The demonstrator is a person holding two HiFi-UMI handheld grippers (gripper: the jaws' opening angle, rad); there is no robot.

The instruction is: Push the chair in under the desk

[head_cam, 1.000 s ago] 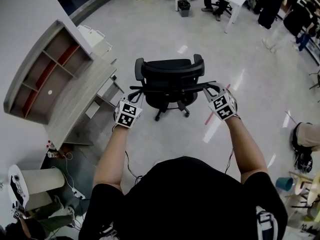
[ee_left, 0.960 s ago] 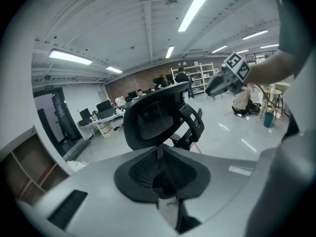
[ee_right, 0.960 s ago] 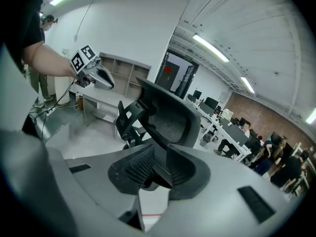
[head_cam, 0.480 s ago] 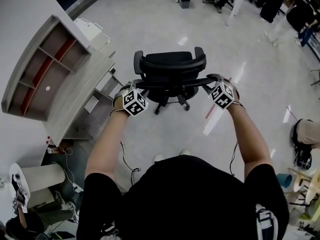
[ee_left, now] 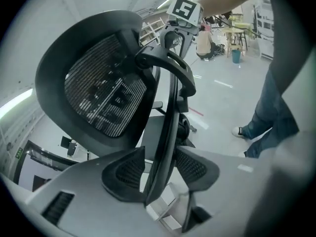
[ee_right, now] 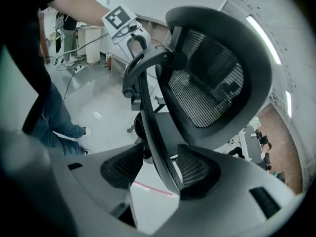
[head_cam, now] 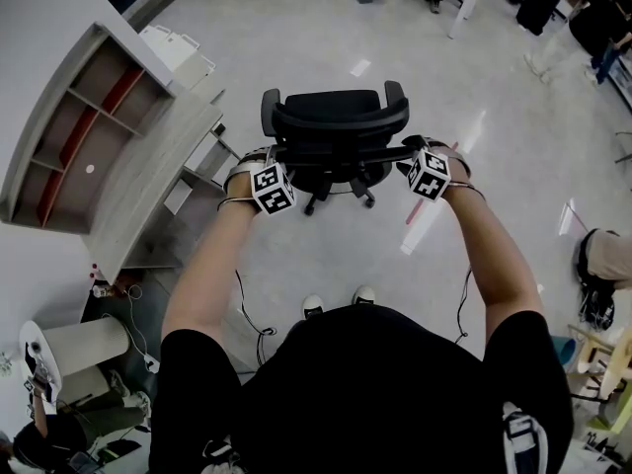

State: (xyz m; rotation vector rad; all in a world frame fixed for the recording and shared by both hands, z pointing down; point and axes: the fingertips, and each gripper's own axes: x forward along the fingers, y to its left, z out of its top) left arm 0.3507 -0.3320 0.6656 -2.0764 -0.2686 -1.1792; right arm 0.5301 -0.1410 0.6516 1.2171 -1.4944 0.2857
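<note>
A black mesh office chair (head_cam: 336,126) stands on the pale floor, its back toward me and the grey desk (head_cam: 148,181) to its left. My left gripper (head_cam: 261,162) and right gripper (head_cam: 412,154) flank the chair's curved back frame at each end. In the left gripper view the frame bar (ee_left: 170,112) runs between the jaws of the left gripper (ee_left: 159,164), which are opening, with a gap at one pad. In the right gripper view the right gripper (ee_right: 160,164) is also opening, the bar (ee_right: 148,112) loose between its pads.
The desk carries a shelf hutch (head_cam: 79,136) against the left wall, with a white drawer unit (head_cam: 183,57) beyond it. Cables (head_cam: 247,309) trail on the floor at my feet. Red tape (head_cam: 415,210) marks the floor. A bag (head_cam: 602,275) lies at right; people and desks stand far back.
Both grippers have moved forward and drawn in toward the chair's back frame. The chair sits a little farther up the view, and my feet now show below it.
</note>
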